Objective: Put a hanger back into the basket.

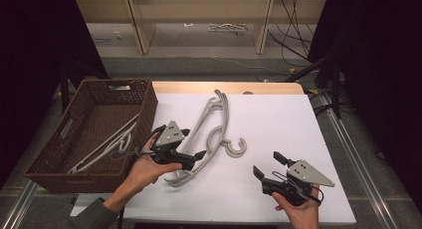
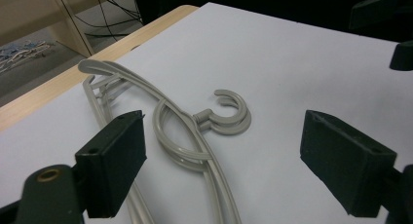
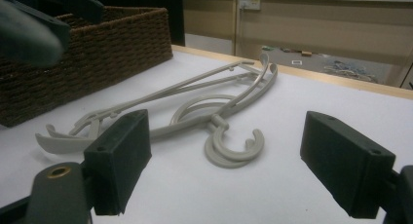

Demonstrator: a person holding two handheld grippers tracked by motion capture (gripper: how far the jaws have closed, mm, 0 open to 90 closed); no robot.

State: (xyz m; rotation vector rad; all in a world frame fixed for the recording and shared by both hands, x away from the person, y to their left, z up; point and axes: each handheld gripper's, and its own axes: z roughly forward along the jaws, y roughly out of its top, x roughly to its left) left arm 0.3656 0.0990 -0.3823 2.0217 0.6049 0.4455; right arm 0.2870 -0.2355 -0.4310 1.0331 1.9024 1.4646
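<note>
Grey hangers (image 1: 206, 134) lay stacked on the white table (image 1: 278, 119), just right of the wicker basket (image 1: 144, 102), hooks pointing toward the right side. Left gripper (image 1: 194, 144) hovered over the hangers' near end, jaws wide apart, nothing between them. Right gripper (image 1: 268, 165) sat apart from the hangers near the table's front edge, jaws also spread, holding nothing. More hangers (image 1: 107, 147) lay inside the basket.
</note>
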